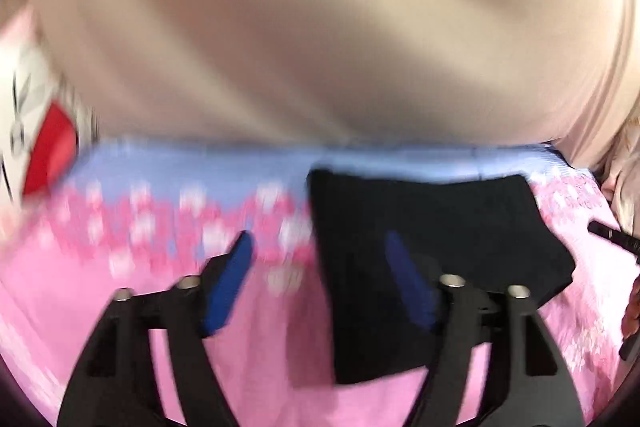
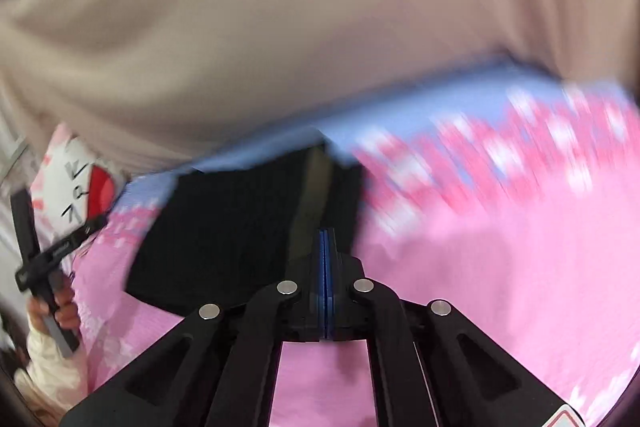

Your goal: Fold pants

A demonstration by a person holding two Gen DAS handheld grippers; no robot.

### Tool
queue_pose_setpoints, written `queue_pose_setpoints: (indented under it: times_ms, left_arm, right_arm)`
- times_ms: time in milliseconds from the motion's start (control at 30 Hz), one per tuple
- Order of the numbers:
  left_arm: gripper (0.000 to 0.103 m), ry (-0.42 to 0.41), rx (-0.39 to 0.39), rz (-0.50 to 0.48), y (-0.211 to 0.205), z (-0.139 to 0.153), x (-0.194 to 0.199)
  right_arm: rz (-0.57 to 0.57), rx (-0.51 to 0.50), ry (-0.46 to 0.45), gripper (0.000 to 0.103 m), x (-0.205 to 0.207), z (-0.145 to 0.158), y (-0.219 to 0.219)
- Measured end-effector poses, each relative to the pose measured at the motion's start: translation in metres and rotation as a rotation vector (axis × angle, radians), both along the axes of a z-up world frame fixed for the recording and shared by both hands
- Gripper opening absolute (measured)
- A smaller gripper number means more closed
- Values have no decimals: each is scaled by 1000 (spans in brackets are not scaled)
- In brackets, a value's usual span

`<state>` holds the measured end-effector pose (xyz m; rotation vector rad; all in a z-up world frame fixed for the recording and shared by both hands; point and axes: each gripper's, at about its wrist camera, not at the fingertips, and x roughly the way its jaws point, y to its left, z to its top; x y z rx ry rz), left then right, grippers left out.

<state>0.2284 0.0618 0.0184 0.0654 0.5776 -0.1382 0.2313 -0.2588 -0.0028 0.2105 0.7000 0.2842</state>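
Left gripper (image 1: 318,247) spread wide, nothing between its blue pads. Right gripper (image 2: 327,239) clenched, apparently empty, though blurred. Folded black pants (image 1: 432,227) flat on pink bedspread (image 1: 80,307), just ahead of both grippers.

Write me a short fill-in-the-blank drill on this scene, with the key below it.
1. The folded pants are ____ in colour.
2. The pants lie on a mostly ____ sheet.
3. The left gripper has its jaws ____.
4. The right gripper has its jaws ____.

Missing words: black; pink; open; shut
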Motion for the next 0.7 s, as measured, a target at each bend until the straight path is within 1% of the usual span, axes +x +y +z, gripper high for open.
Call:
queue_pose_setpoints:
  times_ms: [67,100,133,167,200,233,267,300,333,367,400,433,467,533,567,633,667,700]
  left_arm:
    - [78,-14,26,-12,-27,10,16]
    - [78,-7,34,-21,-41,9,31]
    - [78,20,49,-19,-52,3,47]
    - [78,56,60,-19,-60,-6,62]
    - [78,132,67,-14,-67,-26,91]
    - [78,182,70,7,-67,-42,106]
    - [79,236,87,35,-66,-62,124]
    - [80,275,78,55,-63,-79,135]
    - [82,272,25,57,-56,-86,138]
    - [82,262,11,56,-53,-82,135]
    - [82,251,16,47,-54,-76,131]
    - [80,212,43,54,-55,-64,122]
    - [80,166,63,66,-55,-52,111]
    - [80,104,60,46,-55,-32,83]
    - [82,88,61,37,-56,-26,72]
    - [89,62,85,41,-58,-23,44]
    - [90,63,104,43,-61,-27,34]
    - [90,73,128,40,-67,-35,26]
  right_arm:
    - [62,-39,-1,2,27,10,33]
    - [71,-57,5,2,40,10,44]
    - [72,-90,21,2,56,4,54]
    - [70,-127,51,2,73,-6,60]
    - [57,-145,91,2,90,-21,60]
    - [32,-163,152,2,107,-42,53]
    - [13,-172,195,0,119,-60,44]
    - [10,-105,167,0,121,-67,29]
    - [-13,-84,175,0,121,-68,18]
    - [-29,-48,189,0,118,-65,9]
    - [-42,-4,191,0,109,-57,3]
    - [-46,-9,178,0,101,-50,4]
    - [-16,-33,142,0,85,-38,10]
    - [29,-61,104,0,61,-27,22]
    - [53,-89,98,0,49,-25,30]
    - [71,-180,111,0,33,-36,42]
    - [60,-231,133,0,32,-46,44]
    - [52,-253,146,0,32,-58,42]
